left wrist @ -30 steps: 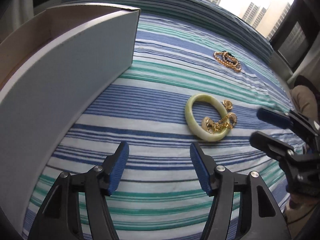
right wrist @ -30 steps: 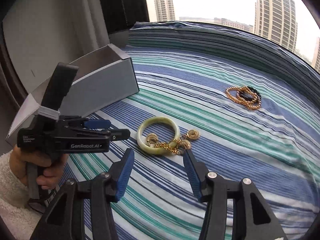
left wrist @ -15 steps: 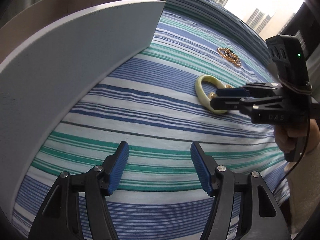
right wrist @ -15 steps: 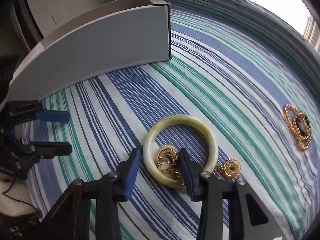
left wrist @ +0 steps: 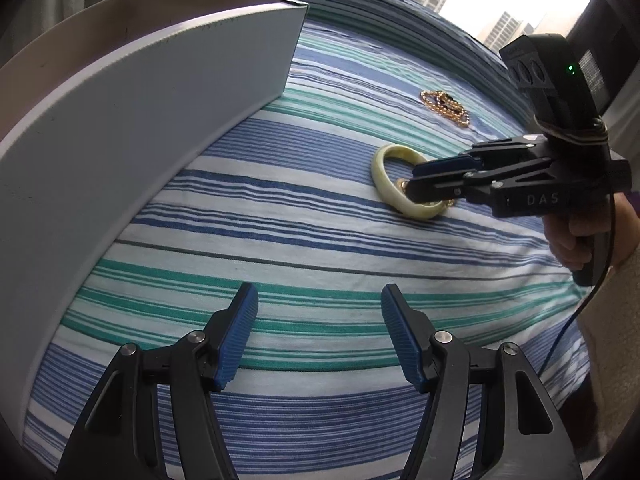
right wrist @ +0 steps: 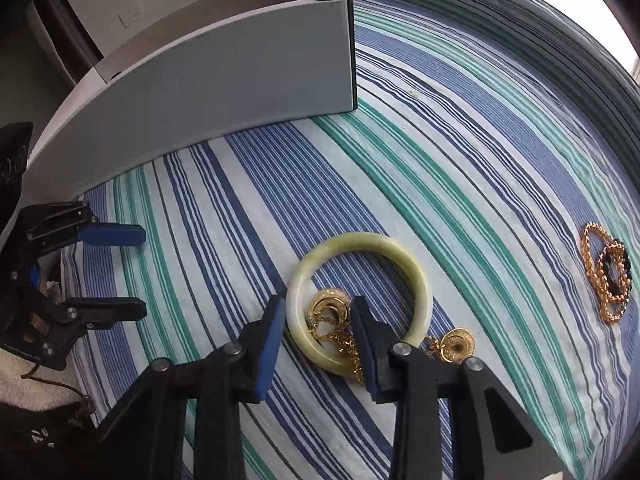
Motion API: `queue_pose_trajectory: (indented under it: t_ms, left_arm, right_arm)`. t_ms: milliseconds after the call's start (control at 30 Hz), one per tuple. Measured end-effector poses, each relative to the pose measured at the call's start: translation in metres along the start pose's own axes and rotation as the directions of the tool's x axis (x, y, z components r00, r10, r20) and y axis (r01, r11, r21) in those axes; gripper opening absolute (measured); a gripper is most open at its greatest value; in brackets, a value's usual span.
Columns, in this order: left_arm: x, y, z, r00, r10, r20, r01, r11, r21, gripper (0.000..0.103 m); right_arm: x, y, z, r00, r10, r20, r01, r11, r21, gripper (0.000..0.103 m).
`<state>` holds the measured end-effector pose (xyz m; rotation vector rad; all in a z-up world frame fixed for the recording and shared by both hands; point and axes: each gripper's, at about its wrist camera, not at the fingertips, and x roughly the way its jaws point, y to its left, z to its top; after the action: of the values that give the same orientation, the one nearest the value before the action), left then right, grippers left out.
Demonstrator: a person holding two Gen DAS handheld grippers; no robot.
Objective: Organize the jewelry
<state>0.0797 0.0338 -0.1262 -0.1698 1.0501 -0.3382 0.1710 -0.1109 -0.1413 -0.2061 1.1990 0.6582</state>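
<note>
Left wrist view first: my left gripper (left wrist: 319,334) hangs over the blue, green and white striped bedsheet (left wrist: 280,248) with its blue-padded jaws standing well apart and only fabric between them. To its left curves the tall grey cardboard box (left wrist: 140,128), open at the top. Farther off, on the sheet, lies the pale green jade bangle (left wrist: 384,184), and my right gripper (left wrist: 412,182) reaches in from the right, its tips down at the bangle's near side. My right hand (left wrist: 576,240) grips its black handle. Beyond the bangle, well apart from it, sits a small heap of gold chain bracelets with a dark beaded one (left wrist: 444,106).

Right wrist view: my right gripper (right wrist: 318,324) points down at the bangle (right wrist: 416,276). Its jaws have just been closing, and they straddle the bangle's near-left rim: the left pad sits just outside the ring, the right pad inside it. I cannot tell whether the pads press on the rim yet. A round gold filigree earring (right wrist: 330,306) with a chain lies inside the ring between the pads, and a second gold disc earring (right wrist: 458,346) lies just outside the ring on the right. The chain heap (right wrist: 606,272) rests far right. The grey box (right wrist: 224,80) stands behind, and my left gripper (right wrist: 128,272) shows at the left edge, jaws apart.
</note>
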Motion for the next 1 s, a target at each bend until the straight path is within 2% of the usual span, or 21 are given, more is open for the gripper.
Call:
queue_pose_trajectory:
  t_ms: [33, 67, 133, 200, 267, 300, 400, 433, 467, 500, 567, 633, 733, 867, 933, 1000]
  left_arm:
    - [0.0, 0.001, 0.0, 1.0, 0.0, 0.0, 0.0, 1.0, -0.002, 0.066]
    - [0.0, 0.002, -0.001, 1.0, -0.001, -0.002, 0.001, 1.0, -0.005, 0.066]
    - [0.001, 0.001, -0.001, 1.0, 0.0, -0.005, 0.0, 1.0, -0.006, 0.066]
    - [0.001, 0.001, -0.001, 1.0, 0.002, -0.002, -0.002, 1.0, -0.004, 0.066]
    - [0.002, 0.0, -0.001, 1.0, 0.006, -0.004, -0.006, 1.0, -0.003, 0.066]
    - [0.002, 0.0, -0.001, 1.0, 0.006, -0.005, -0.006, 1.0, -0.005, 0.066]
    - [0.003, 0.0, -0.002, 1.0, 0.011, -0.007, -0.011, 1.0, -0.009, 0.066]
    - [0.004, -0.001, -0.002, 1.0, 0.012, -0.011, -0.012, 1.0, -0.009, 0.066]
    - [0.004, -0.002, -0.001, 1.0, 0.013, -0.011, -0.013, 1.0, -0.007, 0.066]
    - [0.003, -0.002, -0.001, 1.0, 0.014, -0.008, -0.014, 1.0, -0.004, 0.066]
    - [-0.001, -0.001, -0.001, 1.0, 0.023, 0.008, -0.023, 1.0, 0.003, 0.066]
    - [-0.001, 0.002, -0.001, 0.999, 0.038, 0.013, -0.038, 0.999, 0.002, 0.066]
    - [0.004, 0.006, 0.001, 0.999, 0.033, -0.002, -0.033, 0.999, -0.018, 0.066]
    - [0.005, 0.003, 0.002, 0.999, 0.032, -0.006, -0.032, 0.999, -0.007, 0.066]
    - [0.004, -0.001, 0.004, 0.999, 0.035, -0.005, -0.035, 0.999, 0.009, 0.066]
    - [0.003, -0.004, 0.007, 0.999, 0.039, -0.006, -0.039, 0.999, 0.023, 0.066]
  right_arm:
    - [-0.005, -0.005, 0.0, 1.0, 0.019, 0.024, -0.019, 1.0, 0.023, 0.034]
    - [-0.007, -0.009, 0.001, 0.999, -0.001, 0.033, 0.0, 1.0, 0.031, 0.034]
    - [-0.003, -0.011, 0.001, 0.999, -0.054, -0.002, 0.054, 0.999, 0.004, 0.034]
    - [0.002, -0.006, 0.001, 0.998, -0.056, -0.022, 0.055, 0.998, -0.04, 0.033]
    - [0.004, -0.001, 0.006, 0.996, -0.083, -0.037, 0.08, 0.994, -0.071, 0.03]
    - [0.008, 0.0, 0.005, 0.992, -0.107, -0.062, 0.101, 0.991, -0.085, 0.025]
    - [0.007, -0.003, 0.011, 0.994, -0.097, -0.049, 0.093, 0.993, -0.075, 0.023]
    - [0.008, -0.002, 0.012, 0.989, -0.14, -0.036, 0.137, 0.987, -0.082, 0.009]
    - [0.008, -0.002, 0.014, 0.989, -0.148, -0.028, 0.146, 0.987, -0.071, 0.007]
    - [0.007, -0.001, 0.014, 0.992, -0.122, -0.024, 0.12, 0.992, -0.048, 0.007]
    - [-0.005, -0.001, 0.01, 0.995, -0.09, 0.032, 0.09, 0.996, -0.008, 0.007]
    - [-0.031, -0.005, 0.002, 0.992, -0.039, 0.123, 0.031, 0.997, 0.067, 0.007]
    - [-0.078, -0.006, -0.014, 0.966, 0.009, 0.257, -0.046, 0.99, 0.137, 0.007]
    - [-0.119, -0.001, -0.033, 0.936, -0.003, 0.351, -0.067, 0.98, 0.188, 0.007]
    - [-0.131, -0.005, -0.049, 0.93, -0.033, 0.365, -0.057, 0.971, 0.232, 0.007]
    - [-0.13, -0.005, -0.068, 0.931, -0.093, 0.353, -0.012, 0.959, 0.284, 0.007]
